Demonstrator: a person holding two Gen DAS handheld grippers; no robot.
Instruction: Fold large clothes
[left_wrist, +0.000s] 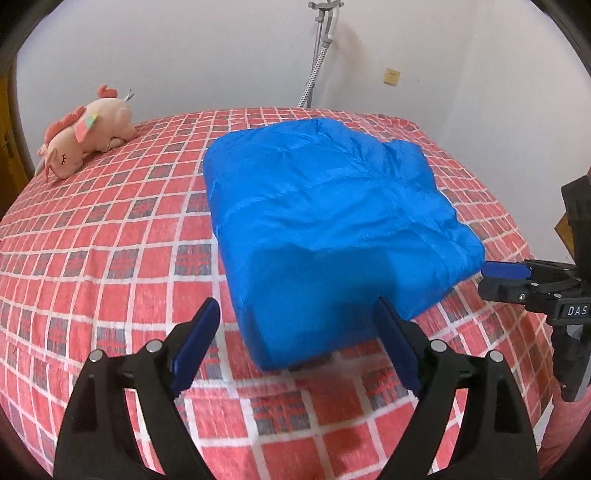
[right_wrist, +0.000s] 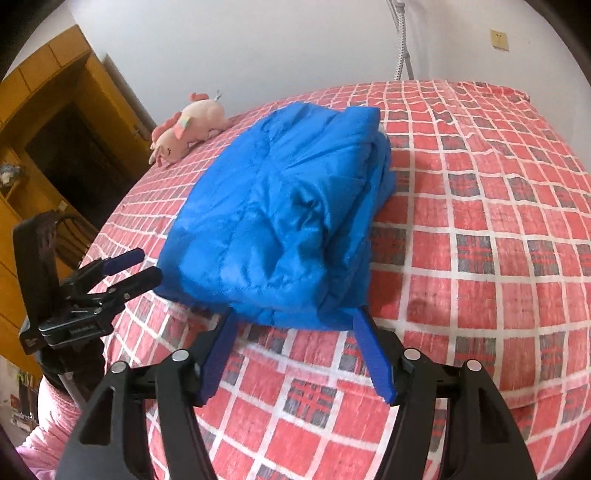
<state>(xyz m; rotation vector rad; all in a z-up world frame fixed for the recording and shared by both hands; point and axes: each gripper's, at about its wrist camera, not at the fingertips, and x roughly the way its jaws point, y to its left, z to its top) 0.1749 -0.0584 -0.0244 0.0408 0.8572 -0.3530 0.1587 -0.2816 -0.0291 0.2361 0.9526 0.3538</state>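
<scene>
A blue puffy jacket (left_wrist: 325, 218) lies folded into a thick rectangular bundle on the red checked bed; it also shows in the right wrist view (right_wrist: 284, 221). My left gripper (left_wrist: 297, 308) is open and empty, its blue pads straddling the bundle's near end just in front of it. My right gripper (right_wrist: 293, 317) is open and empty, its fingertips at the bundle's near edge. The right gripper also shows in the left wrist view (left_wrist: 495, 277) by the bundle's right corner. The left gripper shows in the right wrist view (right_wrist: 142, 264) at the bundle's left corner.
A pink plush unicorn (left_wrist: 86, 134) lies at the bed's far left; it also shows in the right wrist view (right_wrist: 188, 127). The red checked bedspread (left_wrist: 110, 258) covers the whole bed. A white wall with a hose (left_wrist: 314, 66) stands behind. A wooden wardrobe (right_wrist: 55, 122) stands left.
</scene>
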